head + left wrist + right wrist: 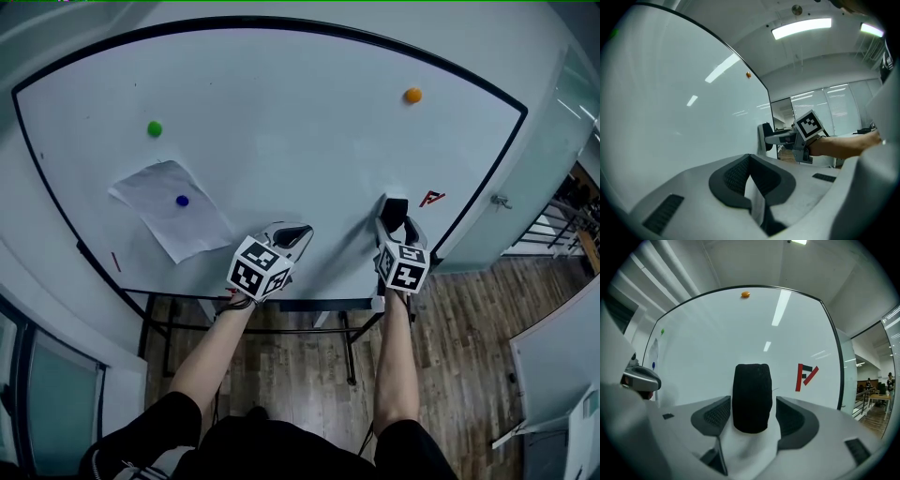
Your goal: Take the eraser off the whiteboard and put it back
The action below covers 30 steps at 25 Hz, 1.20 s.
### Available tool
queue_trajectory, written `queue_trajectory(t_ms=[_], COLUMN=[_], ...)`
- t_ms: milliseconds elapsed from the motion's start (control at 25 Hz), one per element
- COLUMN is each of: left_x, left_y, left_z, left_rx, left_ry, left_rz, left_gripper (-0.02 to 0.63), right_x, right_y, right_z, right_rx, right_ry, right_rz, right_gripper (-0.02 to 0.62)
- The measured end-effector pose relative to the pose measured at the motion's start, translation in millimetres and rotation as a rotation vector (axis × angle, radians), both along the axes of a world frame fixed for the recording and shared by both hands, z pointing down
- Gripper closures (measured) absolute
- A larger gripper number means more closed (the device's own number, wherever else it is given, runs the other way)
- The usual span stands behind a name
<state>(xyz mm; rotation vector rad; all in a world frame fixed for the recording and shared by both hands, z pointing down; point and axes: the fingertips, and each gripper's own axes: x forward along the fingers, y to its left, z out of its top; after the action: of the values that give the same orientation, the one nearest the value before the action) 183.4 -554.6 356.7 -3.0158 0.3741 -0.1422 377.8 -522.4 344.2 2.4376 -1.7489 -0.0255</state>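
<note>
The black eraser (pixel 396 207) sticks to the whiteboard (pixel 281 103) near its lower right edge, left of a red logo (pixel 431 198). My right gripper (pixel 397 221) points straight at it. In the right gripper view the eraser (pixel 751 397) stands upright between the jaws of the right gripper (pixel 752 417), with a gap on each side, so the pads do not press it. My left gripper (pixel 292 234) is held by the board's lower edge, left of the eraser. In its own view the left gripper (pixel 750 161) has its pads together with nothing between them.
A sheet of paper (pixel 169 208) hangs on the board's left part under a blue magnet (pixel 182 200). A green magnet (pixel 155 128) and an orange magnet (pixel 412 95) sit higher up. The board's black stand (pixel 347 342) and a wood floor lie below.
</note>
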Motion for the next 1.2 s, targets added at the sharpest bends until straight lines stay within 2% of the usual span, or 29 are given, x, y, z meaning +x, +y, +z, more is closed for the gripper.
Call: queue_trajectory(t_ms=[520,600,680,1200], left_x=[0,-1,-3,-9], left_y=[-12,-14,-15,-4], left_z=[5,6,8,12], left_rx=[-0.028,-0.031,-0.031,-0.052], left_ry=[0.008,0.009,0.005,0.012], left_rz=[0.023,0.020,0.017,-0.026], left_gripper=[0.589,0.588,0.589,0.588], right_x=[6,5,4,-6], right_y=[-17,-17,-17,6], right_z=[-7,-6,-6,3], right_rx=[0.033,0.035,0.038,0.033], right_ry=[0.010,0.010,0.004,-0.018], right_rz=[0.009,0.015,0.022,0.000], right_gripper=[0.307,0.339,0.345,0.348])
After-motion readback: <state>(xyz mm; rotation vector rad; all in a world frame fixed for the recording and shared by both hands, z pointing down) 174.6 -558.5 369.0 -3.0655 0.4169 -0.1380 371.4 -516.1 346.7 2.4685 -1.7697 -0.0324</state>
